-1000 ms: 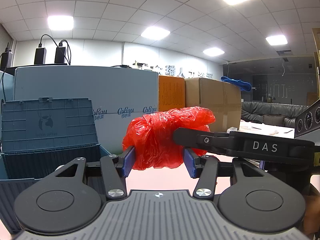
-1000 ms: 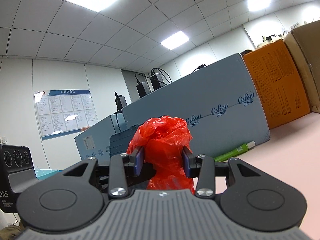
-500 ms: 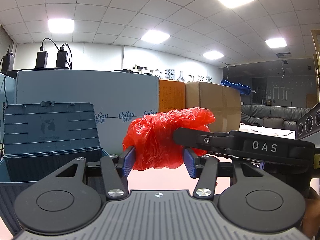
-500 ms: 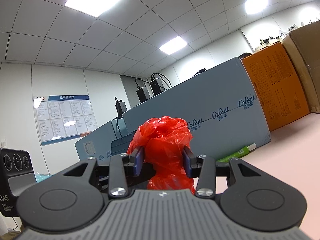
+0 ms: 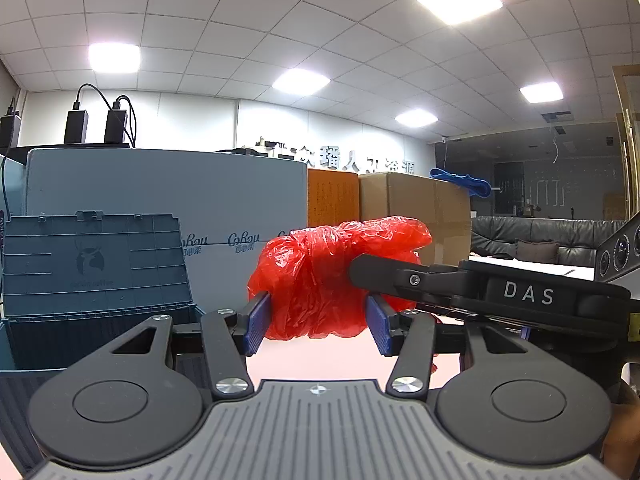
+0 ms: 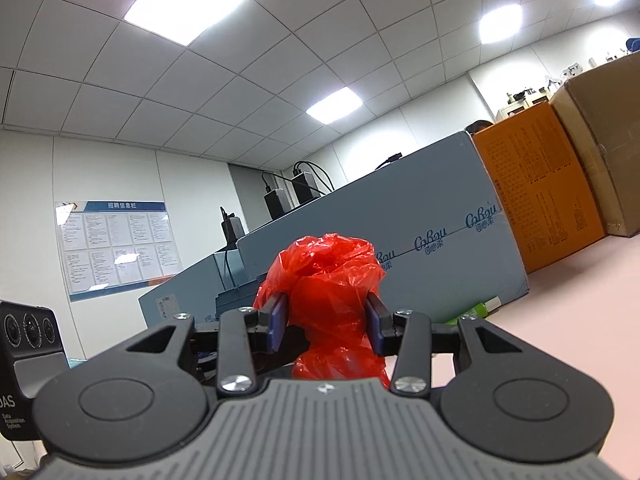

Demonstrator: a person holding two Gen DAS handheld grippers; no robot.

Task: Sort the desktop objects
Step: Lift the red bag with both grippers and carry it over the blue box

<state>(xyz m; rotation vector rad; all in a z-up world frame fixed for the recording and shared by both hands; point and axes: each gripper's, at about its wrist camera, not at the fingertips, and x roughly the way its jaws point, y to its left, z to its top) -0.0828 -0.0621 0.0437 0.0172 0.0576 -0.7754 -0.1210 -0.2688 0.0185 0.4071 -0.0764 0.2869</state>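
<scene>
Bulging between both pairs of blue pads, the red plastic bag (image 5: pixel 324 280) is crumpled, glossy and translucent, held above the pink tabletop (image 5: pixel 320 354). There is one bag, and two grippers clamp it: the left gripper (image 5: pixel 318 322) presses its sides from one direction, while the right gripper (image 6: pixel 327 322) squeezes a narrower bunched part of it, its black arm marked DAS reaching in from the right in the left wrist view.

Just left of the bag stands one open dark teal storage box (image 5: pixel 94 276) with its lid raised. Behind it runs one long grey-blue carton (image 5: pixel 168 192), carrying three black power adapters (image 5: pixel 116 126). One orange carton (image 5: pixel 332 198) and one brown cardboard box (image 5: pixel 414 208) follow. A green tube (image 6: pixel 476 310) lies on the table at the grey-blue carton's foot.
</scene>
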